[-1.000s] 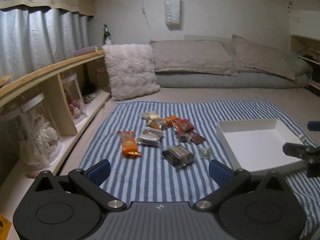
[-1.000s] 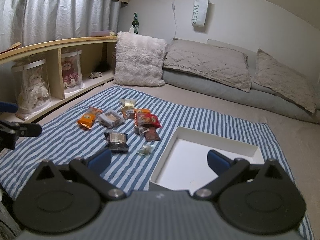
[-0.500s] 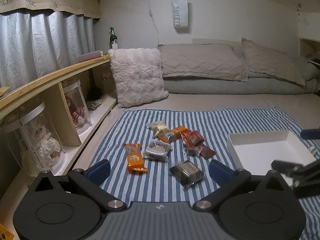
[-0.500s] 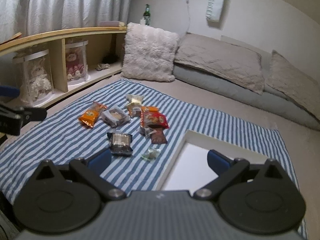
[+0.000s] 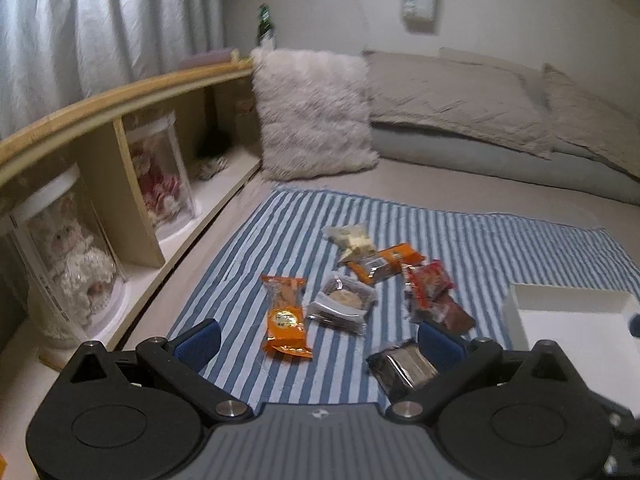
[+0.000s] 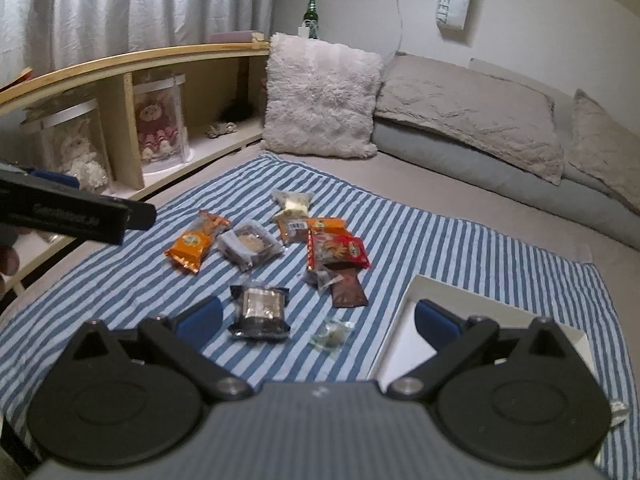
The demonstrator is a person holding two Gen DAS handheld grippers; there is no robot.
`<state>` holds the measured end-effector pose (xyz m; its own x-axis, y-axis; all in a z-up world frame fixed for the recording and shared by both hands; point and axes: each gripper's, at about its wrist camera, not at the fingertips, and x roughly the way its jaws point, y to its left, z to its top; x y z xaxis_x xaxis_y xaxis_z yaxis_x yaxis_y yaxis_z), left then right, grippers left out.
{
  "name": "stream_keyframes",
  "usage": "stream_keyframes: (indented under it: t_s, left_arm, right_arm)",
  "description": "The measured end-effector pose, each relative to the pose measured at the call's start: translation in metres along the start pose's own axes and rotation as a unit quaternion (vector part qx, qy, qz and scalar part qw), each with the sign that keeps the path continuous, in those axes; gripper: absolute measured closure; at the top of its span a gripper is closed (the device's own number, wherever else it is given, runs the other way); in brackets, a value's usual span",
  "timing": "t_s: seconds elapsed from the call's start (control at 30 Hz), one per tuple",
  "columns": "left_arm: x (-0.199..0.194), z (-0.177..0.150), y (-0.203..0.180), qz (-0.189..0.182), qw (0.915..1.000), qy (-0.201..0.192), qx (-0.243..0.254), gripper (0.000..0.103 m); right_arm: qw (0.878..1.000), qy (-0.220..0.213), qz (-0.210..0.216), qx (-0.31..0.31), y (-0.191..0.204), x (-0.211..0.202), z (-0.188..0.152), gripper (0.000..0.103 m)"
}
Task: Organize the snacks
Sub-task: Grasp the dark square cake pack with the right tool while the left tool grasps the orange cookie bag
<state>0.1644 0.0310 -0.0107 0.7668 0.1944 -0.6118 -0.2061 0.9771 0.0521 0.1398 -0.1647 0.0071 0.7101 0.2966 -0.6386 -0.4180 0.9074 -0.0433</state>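
Observation:
Several snack packets lie on a blue-striped cloth (image 5: pixel 500 248): an orange packet (image 5: pixel 286 316), a clear cookie pack (image 5: pixel 344 304), a red packet (image 5: pixel 428 286) and a dark foil pack (image 5: pixel 404 368). A white box (image 5: pixel 576 320) stands to their right. My left gripper (image 5: pixel 318 340) is open and empty, just short of the orange packet. My right gripper (image 6: pixel 316 318) is open and empty, over the dark foil pack (image 6: pixel 262 306) and beside a small clear candy (image 6: pixel 332 334). The white box (image 6: pixel 416 304) is at its right finger.
A low wooden shelf (image 6: pixel 132 60) with doll jars (image 6: pixel 160 120) runs along the left. A fluffy pillow (image 6: pixel 320 98) and grey cushions (image 6: pixel 468 112) lie behind the cloth. The left gripper's finger (image 6: pixel 80 212) crosses the left of the right wrist view.
Both grippers have moved forward and left toward the snacks. The left gripper now shows larger in the right wrist view. Both stay open.

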Motion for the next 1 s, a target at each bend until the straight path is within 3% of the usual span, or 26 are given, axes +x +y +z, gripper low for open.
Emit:
stream_keyframes:
  t_s: [0.2,0.33,0.57,0.67,0.8,1.0]
  left_arm:
    - [0.046,0.011,0.009,0.023,0.9987,0.031,-0.035,0.0]
    - [0.08,0.016,0.015,0.049,0.9967,0.053,-0.036,0.0]
    - [0.129,0.017,0.033,0.09,0.9917,0.077,-0.051,0.0]
    - [0.15,0.017,0.038,0.103,0.9901,0.085,-0.044,0.0]
    - [0.174,0.017,0.036,0.093,0.9892,0.105,-0.042,0.0]
    - [0.198,0.016,0.03,0.096,0.987,0.126,-0.023,0.0]
  right_arm:
    - [1.0,-0.011,0.005,0.011,0.001,0.025,0.006,0.0]
    - [0.999,0.001,0.037,0.019,0.0,0.048,0.009,0.0]
    - [0.997,0.027,0.057,0.054,-0.006,0.096,0.004,0.0]
    - [0.995,0.019,0.06,0.08,-0.008,0.111,0.001,0.0]
    - [0.992,0.021,0.077,0.097,-0.012,0.131,0.001,0.0]
    - [0.986,0.07,0.107,0.107,-0.008,0.165,0.004,0.001]
